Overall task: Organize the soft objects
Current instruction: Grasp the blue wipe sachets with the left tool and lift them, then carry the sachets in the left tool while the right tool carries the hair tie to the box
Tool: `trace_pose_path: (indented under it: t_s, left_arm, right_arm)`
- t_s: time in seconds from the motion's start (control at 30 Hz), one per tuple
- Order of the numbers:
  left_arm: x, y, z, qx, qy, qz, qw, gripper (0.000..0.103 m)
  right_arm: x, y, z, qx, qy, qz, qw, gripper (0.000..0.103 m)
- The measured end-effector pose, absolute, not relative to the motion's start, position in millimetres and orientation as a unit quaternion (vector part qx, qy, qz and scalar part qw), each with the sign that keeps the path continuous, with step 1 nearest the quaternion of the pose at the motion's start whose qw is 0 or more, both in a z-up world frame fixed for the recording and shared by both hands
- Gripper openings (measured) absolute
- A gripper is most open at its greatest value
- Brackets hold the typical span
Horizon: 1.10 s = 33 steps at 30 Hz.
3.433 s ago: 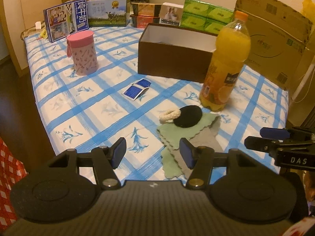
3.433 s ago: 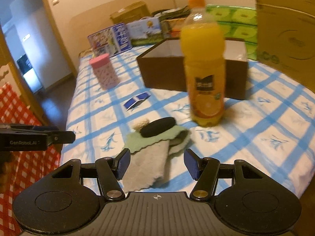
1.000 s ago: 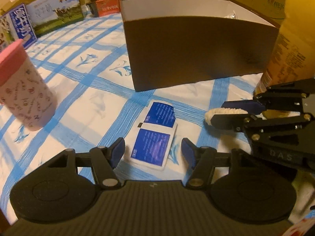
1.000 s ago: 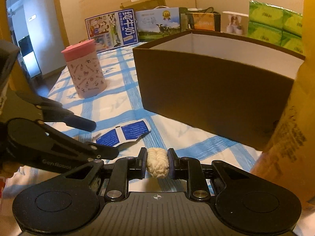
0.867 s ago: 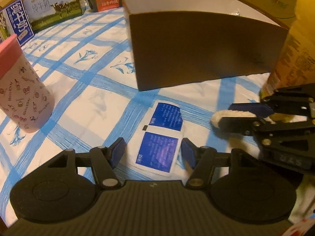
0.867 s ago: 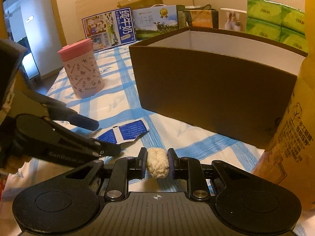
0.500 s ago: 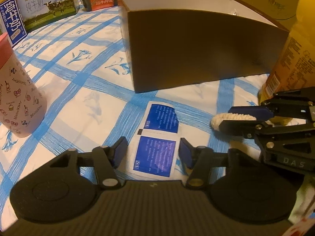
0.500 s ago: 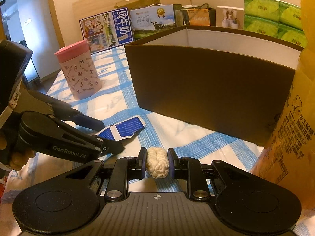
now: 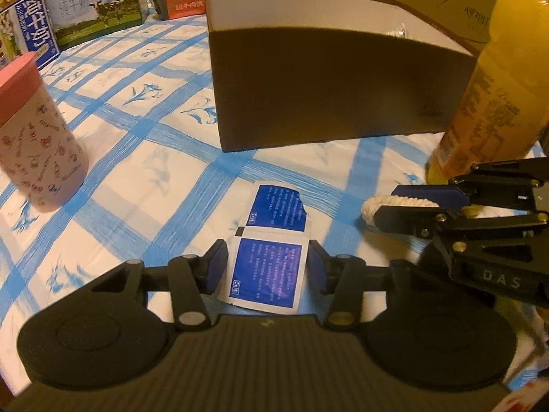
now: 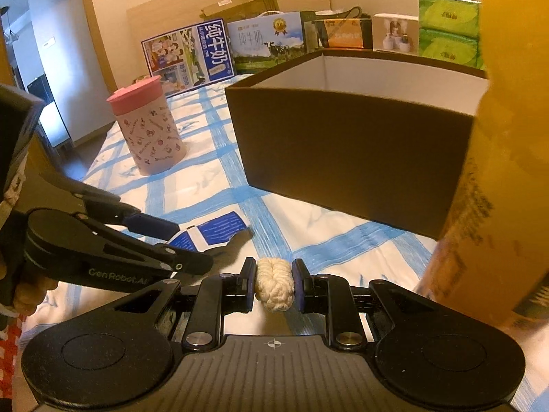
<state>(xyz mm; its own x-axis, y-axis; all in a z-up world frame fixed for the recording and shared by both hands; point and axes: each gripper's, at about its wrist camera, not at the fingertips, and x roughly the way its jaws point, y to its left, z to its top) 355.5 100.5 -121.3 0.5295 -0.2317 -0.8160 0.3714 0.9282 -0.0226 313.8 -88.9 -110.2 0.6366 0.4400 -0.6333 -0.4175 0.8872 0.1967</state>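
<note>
My right gripper [image 10: 273, 285] is shut on a cream knitted hair tie [image 10: 274, 288], held just above the bedsheet in front of the open brown box [image 10: 357, 151]. It also shows in the left wrist view [image 9: 420, 206], with the hair tie [image 9: 394, 203] between its fingers. My left gripper [image 9: 267, 262] is open, low over the bed, its fingers on either side of a blue and white packet [image 9: 269, 261]. The packet also shows in the right wrist view [image 10: 212, 228], under the left gripper [image 10: 178, 243].
A pink lidded canister [image 9: 36, 137] stands at the left. An orange juice bottle [image 9: 497, 86] stands right of the brown box [image 9: 329, 82]. Milk cartons [image 10: 264, 43] and green tissue packs [image 10: 446, 34] line the back of the blue checked bedsheet [image 9: 144, 178].
My left gripper has moved forward and down, and its fingers now bracket the blue packet more closely. My right gripper keeps its hold on the hair tie and has shifted slightly.
</note>
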Motion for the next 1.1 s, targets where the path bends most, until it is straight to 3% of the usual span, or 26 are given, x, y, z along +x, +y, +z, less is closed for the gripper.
trace_pose_path:
  t_s: [1.1]
  left_arm:
    - [178,76,4,0.01,0.379,-0.114,0.918,0.047]
  right_arm:
    - [172,-137,-16,0.033,0.308,0.236,0.921,0.022]
